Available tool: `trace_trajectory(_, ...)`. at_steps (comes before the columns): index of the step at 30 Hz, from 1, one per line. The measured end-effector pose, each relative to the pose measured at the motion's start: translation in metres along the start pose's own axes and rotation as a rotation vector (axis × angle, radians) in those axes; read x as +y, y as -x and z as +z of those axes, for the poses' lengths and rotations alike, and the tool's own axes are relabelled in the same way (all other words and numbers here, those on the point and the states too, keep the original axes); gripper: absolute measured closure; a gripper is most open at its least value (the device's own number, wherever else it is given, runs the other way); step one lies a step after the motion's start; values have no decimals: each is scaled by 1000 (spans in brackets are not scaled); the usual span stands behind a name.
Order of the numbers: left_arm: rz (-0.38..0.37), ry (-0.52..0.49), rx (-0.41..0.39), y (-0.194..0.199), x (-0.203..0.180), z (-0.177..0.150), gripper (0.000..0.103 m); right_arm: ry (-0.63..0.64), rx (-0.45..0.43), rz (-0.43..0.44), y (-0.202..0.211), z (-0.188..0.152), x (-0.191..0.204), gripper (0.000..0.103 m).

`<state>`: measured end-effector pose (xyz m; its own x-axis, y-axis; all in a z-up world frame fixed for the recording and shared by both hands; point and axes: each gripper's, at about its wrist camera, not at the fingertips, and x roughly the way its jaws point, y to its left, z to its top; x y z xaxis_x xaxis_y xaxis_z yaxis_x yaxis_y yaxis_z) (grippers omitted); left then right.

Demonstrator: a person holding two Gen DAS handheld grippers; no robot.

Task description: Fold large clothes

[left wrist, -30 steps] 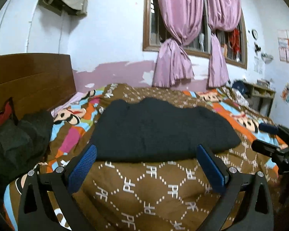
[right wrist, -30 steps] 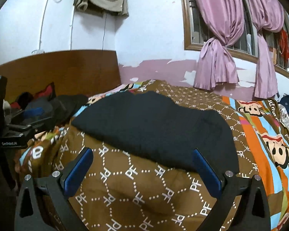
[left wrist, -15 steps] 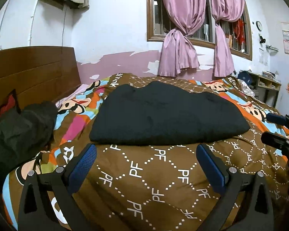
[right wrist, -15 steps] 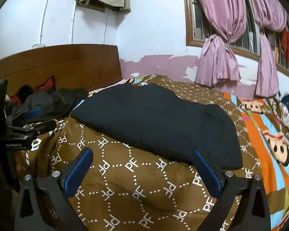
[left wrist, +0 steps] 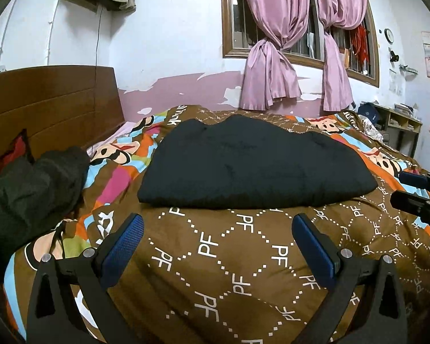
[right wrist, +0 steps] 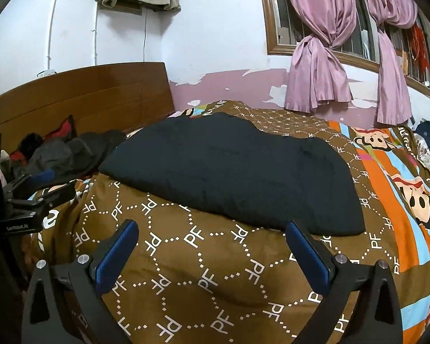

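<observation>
— How many garments lay on the bed (left wrist: 243, 272)?
— One folded black garment (left wrist: 252, 163) and one dark heap of clothes (left wrist: 28, 195) by the headboard (left wrist: 51, 106).
— And tools?
— Two, the left tool (left wrist: 218, 229) and the right tool (right wrist: 212, 235); two pink curtains (left wrist: 269, 57) hung.

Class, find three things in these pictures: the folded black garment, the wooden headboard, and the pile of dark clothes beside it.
folded black garment (left wrist: 252, 160), left wrist view, middle of its top face.
wooden headboard (right wrist: 100, 97), right wrist view, bare upper panel.
pile of dark clothes (left wrist: 28, 192), left wrist view, centre of the heap.
</observation>
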<state>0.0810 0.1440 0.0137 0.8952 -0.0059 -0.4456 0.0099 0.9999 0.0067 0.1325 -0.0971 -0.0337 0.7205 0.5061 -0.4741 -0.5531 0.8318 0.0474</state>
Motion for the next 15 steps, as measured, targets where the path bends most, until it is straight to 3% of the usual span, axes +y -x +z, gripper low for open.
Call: trace_trajectory(15, -2, -4, -2, 0, 1, -1, 2, -1, 4, -1, -1, -1, -1, 0)
